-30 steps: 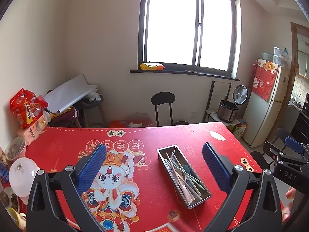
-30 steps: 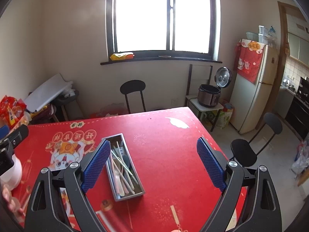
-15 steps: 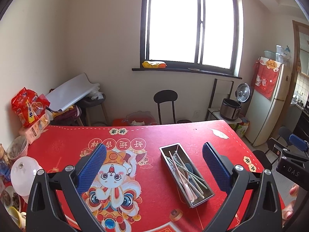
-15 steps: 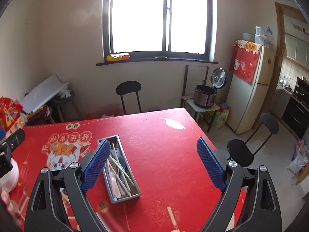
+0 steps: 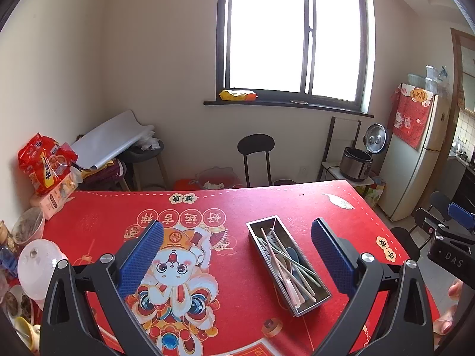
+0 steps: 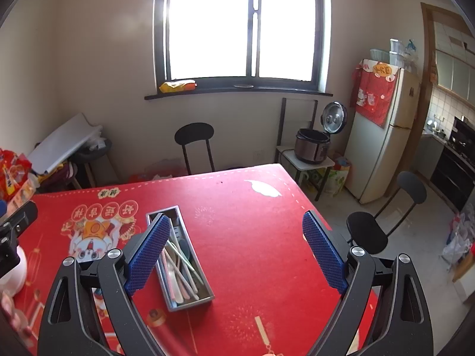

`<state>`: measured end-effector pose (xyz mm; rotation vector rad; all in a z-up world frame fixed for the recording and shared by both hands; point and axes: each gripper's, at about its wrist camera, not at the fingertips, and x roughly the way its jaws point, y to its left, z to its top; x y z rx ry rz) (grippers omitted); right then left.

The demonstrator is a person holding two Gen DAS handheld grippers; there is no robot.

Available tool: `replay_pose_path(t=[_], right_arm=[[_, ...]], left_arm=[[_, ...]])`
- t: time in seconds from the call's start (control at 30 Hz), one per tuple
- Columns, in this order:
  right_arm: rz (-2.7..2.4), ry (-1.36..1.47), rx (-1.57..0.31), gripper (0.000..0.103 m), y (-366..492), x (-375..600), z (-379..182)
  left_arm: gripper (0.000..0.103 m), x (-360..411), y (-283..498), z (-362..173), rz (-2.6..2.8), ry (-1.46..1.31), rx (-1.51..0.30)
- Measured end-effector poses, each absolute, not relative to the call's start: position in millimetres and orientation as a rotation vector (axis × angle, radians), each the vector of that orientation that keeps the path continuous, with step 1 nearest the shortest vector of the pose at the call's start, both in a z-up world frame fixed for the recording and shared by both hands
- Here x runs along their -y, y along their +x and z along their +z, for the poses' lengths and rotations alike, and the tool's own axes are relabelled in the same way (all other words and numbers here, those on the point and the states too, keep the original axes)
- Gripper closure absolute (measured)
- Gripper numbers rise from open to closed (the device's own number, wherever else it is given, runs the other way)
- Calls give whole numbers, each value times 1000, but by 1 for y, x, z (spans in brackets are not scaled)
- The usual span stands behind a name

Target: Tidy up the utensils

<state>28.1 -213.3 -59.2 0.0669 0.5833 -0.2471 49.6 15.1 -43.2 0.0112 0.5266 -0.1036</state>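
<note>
On the red table mat, far left edge: a red-orange snack bag with yellow print, characters too small to read, stacked on a pink box; white dome lid sits below them. Mat print: cartoon rabbit under four red medallions with gold Chinese characters, seen upside down. Left gripper hangs above the mat, jaws spread wide, holding nothing. Right of the rabbit, a metal utensil tray lies on the mat, holding pink and green chopsticks and a grey-blue spoon. Right gripper is also spread and empty, its left pad overlapping the tray in the right wrist view. Its body reads "DAS" in the left wrist view.
</note>
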Motion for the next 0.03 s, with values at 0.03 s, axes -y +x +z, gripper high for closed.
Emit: replay_pose_path(t=[0.03], right_arm=[[-245,67,-585,15,28,213,-60]], left_arm=[[6,-15,50,-43,-105,10,-527]])
